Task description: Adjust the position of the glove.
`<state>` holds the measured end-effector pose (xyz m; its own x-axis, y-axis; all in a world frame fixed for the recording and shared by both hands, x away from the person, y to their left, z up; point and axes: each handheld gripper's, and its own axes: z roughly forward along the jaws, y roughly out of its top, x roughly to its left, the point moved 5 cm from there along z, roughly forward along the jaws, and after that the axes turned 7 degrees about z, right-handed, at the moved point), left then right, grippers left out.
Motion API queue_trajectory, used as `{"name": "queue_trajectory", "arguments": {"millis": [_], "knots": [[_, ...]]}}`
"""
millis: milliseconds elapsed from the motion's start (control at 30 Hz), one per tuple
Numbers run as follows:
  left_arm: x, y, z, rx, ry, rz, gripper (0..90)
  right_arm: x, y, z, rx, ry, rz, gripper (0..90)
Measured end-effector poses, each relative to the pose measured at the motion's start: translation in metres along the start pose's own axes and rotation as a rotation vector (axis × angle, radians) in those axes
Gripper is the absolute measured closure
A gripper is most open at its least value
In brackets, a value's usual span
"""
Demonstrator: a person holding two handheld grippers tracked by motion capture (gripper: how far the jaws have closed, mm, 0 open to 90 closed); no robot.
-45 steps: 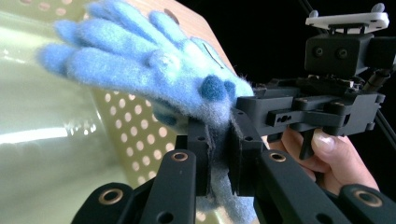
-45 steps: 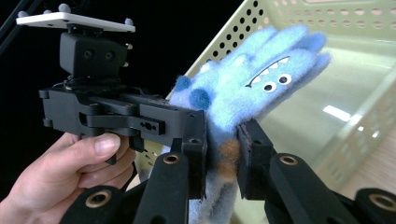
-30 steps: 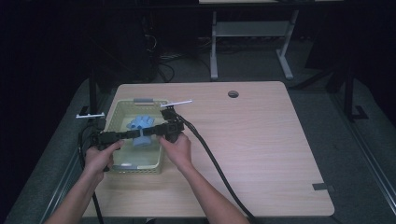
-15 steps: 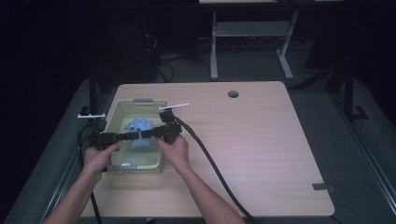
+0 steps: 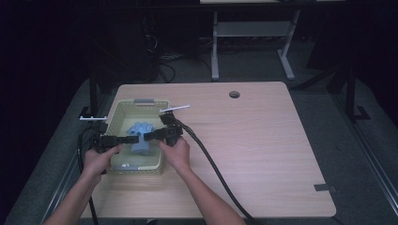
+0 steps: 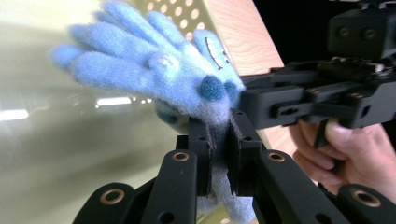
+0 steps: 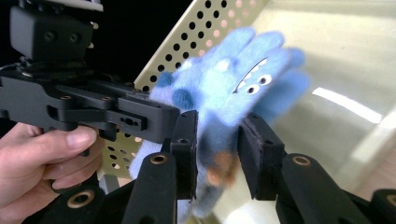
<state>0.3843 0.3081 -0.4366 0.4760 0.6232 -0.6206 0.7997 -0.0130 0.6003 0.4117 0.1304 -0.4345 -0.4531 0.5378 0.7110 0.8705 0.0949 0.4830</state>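
Above basket (image 5: 117, 112) floor, blue glove (image 6: 159, 70) between both grippers' jaws.

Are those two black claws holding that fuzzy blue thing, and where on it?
The left gripper is shut on the blue glove at its cuff end. The right gripper has just been opening; the cuff sits between its jaws, unpinched.

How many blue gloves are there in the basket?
1 for certain: the blue glove hangs over the basket, pinched by the left gripper, between the right gripper jaws. More may lie hidden beneath.
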Motion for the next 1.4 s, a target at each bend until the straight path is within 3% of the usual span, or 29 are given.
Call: {"name": "queue_trajectory", "arguments": {"millis": [67,367,433,667,900,1033,1100,1167,1300,1400], "knots": [[0.001,0.0,0.0,0.003,0.007,-0.003,81.5,-0.001,0.001,-0.005,-0.008,-0.006,0.001,67.6],[0.005,0.002,0.01,0.115,0.122,0.032,81.5,0.0,0.006,-0.027,-0.047,-0.014,-0.012,67.1],[0.008,0.002,0.013,0.128,0.135,0.012,81.4,0.0,0.006,-0.032,-0.058,-0.008,-0.017,67.1],[0.015,0.001,0.027,0.276,0.256,0.014,80.7,-0.001,0.005,-0.046,-0.077,-0.003,-0.017,67.1],[0.024,0.0,0.032,0.364,0.36,0.012,74.9,0.0,0.004,-0.063,-0.104,0.001,-0.036,66.8],[0.025,0.002,0.029,0.337,0.386,-0.005,59.3,-0.003,0.004,-0.072,-0.12,0.006,-0.037,66.7],[0.026,0.005,0.027,0.286,0.391,-0.02,55.2,-0.006,0.003,-0.074,-0.121,0.004,-0.032,66.4],[0.027,0.007,0.023,0.268,0.397,-0.017,52.2,-0.008,0.002,-0.076,-0.119,0.001,-0.026,65.9],[0.025,0.016,0.015,0.192,0.398,-0.037,51.7,-0.011,0.0,-0.078,-0.117,0.004,-0.018,64.9],[0.021,0.021,0.012,0.16,0.39,-0.023,56.5,-0.013,-0.002,-0.078,-0.111,0.006,-0.012,64.9]]}}
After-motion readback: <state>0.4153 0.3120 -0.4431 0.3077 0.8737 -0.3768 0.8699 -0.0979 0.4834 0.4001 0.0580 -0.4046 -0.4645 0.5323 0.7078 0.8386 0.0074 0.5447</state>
